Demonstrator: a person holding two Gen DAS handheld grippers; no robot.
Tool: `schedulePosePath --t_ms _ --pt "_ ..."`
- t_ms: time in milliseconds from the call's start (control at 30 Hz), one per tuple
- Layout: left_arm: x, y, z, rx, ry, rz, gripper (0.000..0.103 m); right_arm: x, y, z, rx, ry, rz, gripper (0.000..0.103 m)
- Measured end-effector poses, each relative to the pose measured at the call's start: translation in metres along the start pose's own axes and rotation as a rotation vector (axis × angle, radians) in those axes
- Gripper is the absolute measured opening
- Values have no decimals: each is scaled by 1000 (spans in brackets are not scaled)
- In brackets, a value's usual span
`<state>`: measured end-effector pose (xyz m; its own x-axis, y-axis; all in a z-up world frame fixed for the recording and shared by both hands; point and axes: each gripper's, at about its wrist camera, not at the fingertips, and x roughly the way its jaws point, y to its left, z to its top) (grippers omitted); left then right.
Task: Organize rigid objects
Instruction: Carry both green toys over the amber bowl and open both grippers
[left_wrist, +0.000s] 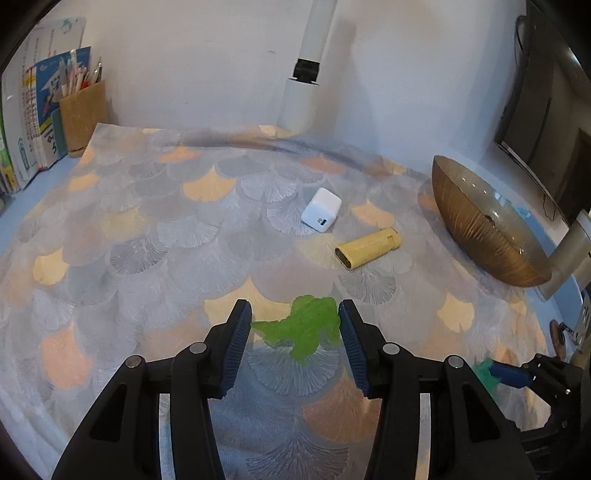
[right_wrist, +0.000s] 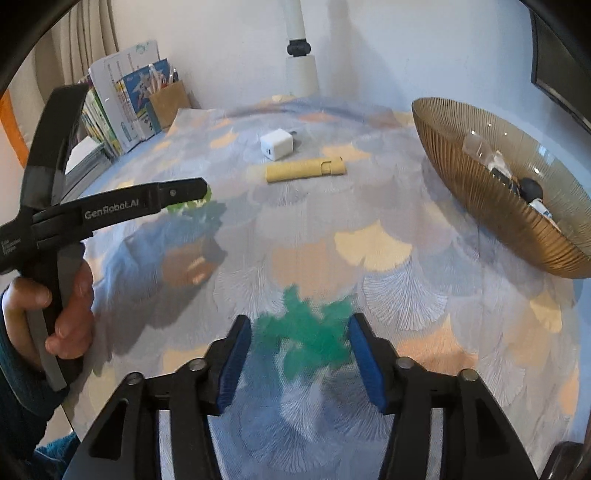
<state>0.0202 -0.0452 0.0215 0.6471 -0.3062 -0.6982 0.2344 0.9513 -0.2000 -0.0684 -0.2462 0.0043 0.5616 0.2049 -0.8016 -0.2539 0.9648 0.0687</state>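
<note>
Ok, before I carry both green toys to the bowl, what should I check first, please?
1. Light green toy pressed between the left gripper's jaws: ok.
2. Dark green toy gripped firmly by the right gripper: cannot tell, blurred.
3. Room left in the bowl: ok, few items inside.
4. Way to the bowl free of white charger and yellow case: ok, seemingly.
5. Grippers apart from each other: ok.
</note>
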Motion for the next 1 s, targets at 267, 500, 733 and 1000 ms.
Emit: schedulePosePath --t_ms 267,500,733,1000 --pt "-2 2 -1 -5 -6 -21 46 5 7 2 25 -8 -97 49" --pt "-10 -5 -2 32 -42 -42 46 -6 13 3 -11 -35 -93 48" --pt "-9 -21 17 50 -43 -100 46 -60 -32 25 35 -141 -196 48" --pt "-37 -90 78 -68 -180 -290 46 -144 -106 63 218 -349 -295 49"
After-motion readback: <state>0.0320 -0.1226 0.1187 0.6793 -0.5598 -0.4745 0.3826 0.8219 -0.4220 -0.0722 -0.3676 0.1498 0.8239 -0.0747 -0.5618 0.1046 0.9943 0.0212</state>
